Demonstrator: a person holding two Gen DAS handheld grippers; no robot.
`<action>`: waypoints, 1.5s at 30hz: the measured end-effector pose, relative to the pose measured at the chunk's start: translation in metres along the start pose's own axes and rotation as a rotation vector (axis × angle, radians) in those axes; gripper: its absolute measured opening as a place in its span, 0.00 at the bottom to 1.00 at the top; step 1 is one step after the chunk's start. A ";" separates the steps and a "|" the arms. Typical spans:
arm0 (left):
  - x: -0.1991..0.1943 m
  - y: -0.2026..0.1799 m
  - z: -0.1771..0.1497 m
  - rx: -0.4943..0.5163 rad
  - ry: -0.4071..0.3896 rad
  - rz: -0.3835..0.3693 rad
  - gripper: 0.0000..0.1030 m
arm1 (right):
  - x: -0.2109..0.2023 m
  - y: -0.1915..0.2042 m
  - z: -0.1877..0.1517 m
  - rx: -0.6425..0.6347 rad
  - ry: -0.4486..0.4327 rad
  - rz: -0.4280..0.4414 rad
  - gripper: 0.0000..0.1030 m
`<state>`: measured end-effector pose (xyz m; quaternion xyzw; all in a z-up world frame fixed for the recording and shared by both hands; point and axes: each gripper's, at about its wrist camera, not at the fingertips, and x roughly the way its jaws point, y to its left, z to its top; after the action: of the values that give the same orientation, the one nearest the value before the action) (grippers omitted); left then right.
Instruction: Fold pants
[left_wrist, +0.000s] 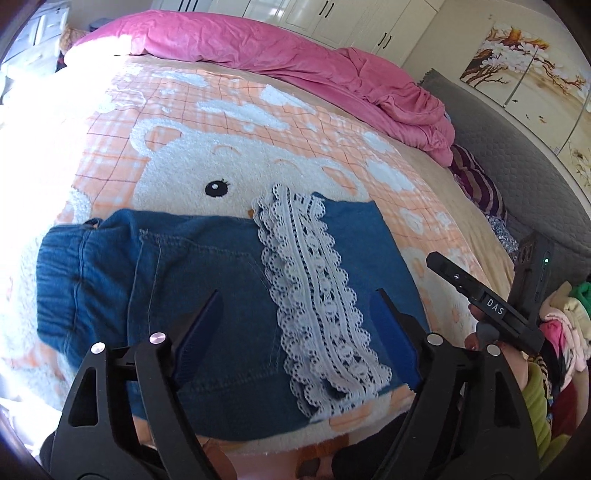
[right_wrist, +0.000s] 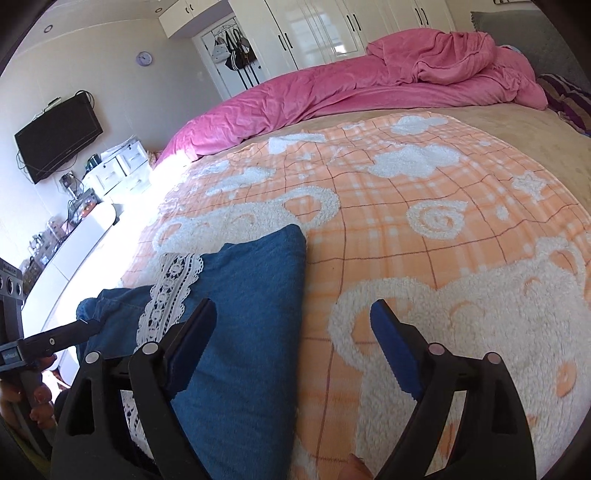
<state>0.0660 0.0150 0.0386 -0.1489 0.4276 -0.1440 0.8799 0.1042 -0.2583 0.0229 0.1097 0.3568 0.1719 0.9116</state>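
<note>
Reading "DAS" on the right gripper (left_wrist: 439, 264) — one folded pair of pants (left_wrist: 207, 295); both grippers, left gripper (left_wrist: 295, 314) too, gaped wide, empty.

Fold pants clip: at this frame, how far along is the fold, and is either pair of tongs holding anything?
Mostly done: the denim pants lie in a compact folded bundle on the orange bedspread, lace trim on top. In hand: nothing. The left tongs and right tongs both stand open above the fabric, not pinching it. Left: at most a final tidy or moving the bundle; I cannot tell if another fold is planned.
</note>
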 end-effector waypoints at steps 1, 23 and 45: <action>0.000 -0.001 -0.003 -0.002 0.007 -0.002 0.72 | -0.003 0.000 -0.004 0.003 0.000 0.006 0.86; 0.017 -0.010 -0.057 -0.150 0.169 -0.079 0.53 | -0.022 0.019 -0.059 -0.053 0.120 0.068 0.75; 0.023 -0.020 -0.065 -0.009 0.150 0.077 0.19 | -0.028 0.041 -0.060 -0.204 0.041 0.056 0.75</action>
<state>0.0260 -0.0207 -0.0084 -0.1251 0.4982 -0.1189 0.8497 0.0341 -0.2273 0.0106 0.0227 0.3527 0.2348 0.9055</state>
